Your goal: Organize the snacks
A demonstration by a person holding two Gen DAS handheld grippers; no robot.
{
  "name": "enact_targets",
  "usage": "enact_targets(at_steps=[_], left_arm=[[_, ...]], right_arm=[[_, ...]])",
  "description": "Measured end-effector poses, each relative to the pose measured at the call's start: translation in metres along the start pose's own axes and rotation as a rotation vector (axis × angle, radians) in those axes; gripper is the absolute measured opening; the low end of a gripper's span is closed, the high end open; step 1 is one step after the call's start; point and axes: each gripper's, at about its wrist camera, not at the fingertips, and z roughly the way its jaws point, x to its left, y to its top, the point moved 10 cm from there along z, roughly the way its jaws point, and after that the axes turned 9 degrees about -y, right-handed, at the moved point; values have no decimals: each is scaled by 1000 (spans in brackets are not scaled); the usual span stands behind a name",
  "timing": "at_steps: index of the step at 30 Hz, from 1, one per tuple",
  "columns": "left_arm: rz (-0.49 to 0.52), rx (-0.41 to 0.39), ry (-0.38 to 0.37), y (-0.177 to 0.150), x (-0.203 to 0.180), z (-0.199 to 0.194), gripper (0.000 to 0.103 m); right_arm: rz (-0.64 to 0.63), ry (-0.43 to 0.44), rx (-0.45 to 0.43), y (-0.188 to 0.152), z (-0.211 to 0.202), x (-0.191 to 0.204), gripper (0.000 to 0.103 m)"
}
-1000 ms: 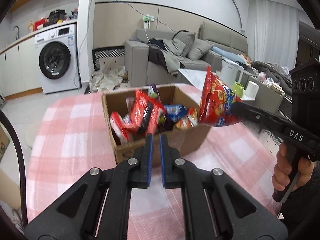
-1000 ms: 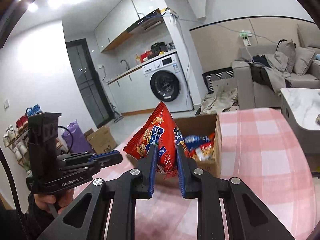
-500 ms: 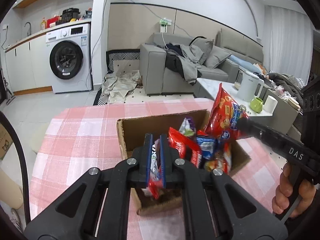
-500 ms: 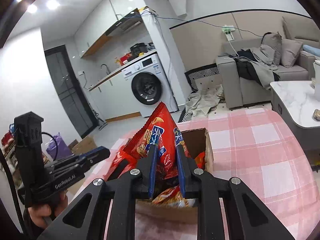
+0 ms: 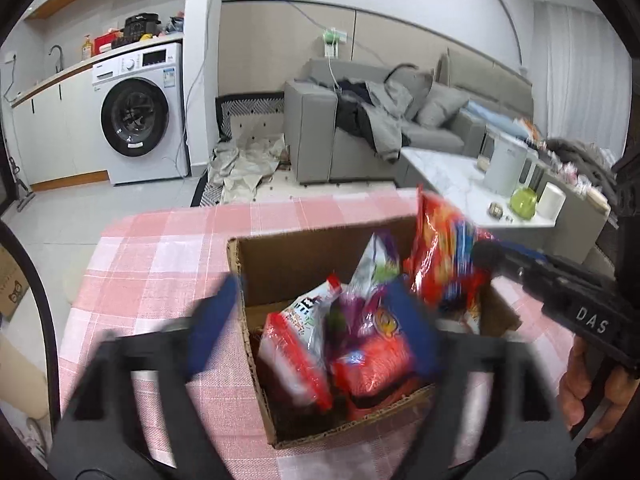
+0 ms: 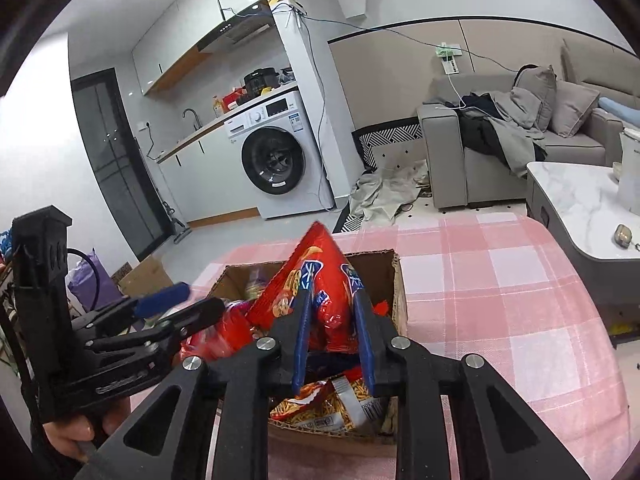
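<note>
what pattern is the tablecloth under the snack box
Pink and white checks on the tablecloth; the right wrist view shows it best.

You've got a table covered in a pink and white checked cloth [image 5: 160, 248], and the only thing sitting straight on it is an open cardboard box [image 5: 312, 256] stuffed with snack bags [image 5: 304, 344].

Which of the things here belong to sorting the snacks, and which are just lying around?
Job: cardboard box; red chip bag between the right gripper's fingers; snack packs in the box; left gripper, open.
Lying about: washing machine; sofa; kettle; green cup.
</note>
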Motion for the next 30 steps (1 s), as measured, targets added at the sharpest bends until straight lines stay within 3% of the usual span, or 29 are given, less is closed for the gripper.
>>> enact_targets(at_steps=[5,9,13,18,20,30], left_arm=[[11,-7,2,-2,0,-15,86],[16,-19,0,-9,-3,-31,89],[24,-34,-1,-18,-9,-49,91],[17,-46,-3,-33,-10,-69,92],[15,-53,1,-40,-10,-75,102],[11,-77,0,-77,-7,-99,102]], right_arm=[[-17,0,-18,-3,-11,-4,52],[-29,24,-42,-7,-27,-3,89],[-43,47,-68,-12,-44,-2,102],[-62,53,-84,-21,-59,0,102],[-67,55,-87,-25,-63,0,102],[-112,79,-96,-56,-75,8,103]])
